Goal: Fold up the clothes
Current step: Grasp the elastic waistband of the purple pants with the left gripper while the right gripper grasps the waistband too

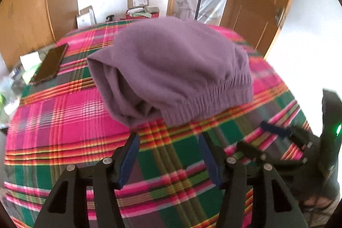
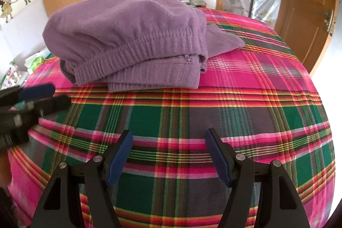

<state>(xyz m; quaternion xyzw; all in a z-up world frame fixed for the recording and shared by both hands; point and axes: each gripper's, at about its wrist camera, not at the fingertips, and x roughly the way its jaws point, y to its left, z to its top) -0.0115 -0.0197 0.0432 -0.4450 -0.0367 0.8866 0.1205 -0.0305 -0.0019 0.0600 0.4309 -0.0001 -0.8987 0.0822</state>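
Purple garment [image 2: 128,35] lies folded just ahead of both empty, spread claws, left claw [image 1: 168,138] and right claw [image 2: 168,136]; folding looks finished, perhaps tidying the protruding flap next.

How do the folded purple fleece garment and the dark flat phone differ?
The folded purple fleece garment is soft, bulky and layered, mid-bed; the dark flat phone is thin, rigid and glossy, near the bed's left edge. Both rest on the plaid bedspread, clear of both grippers.
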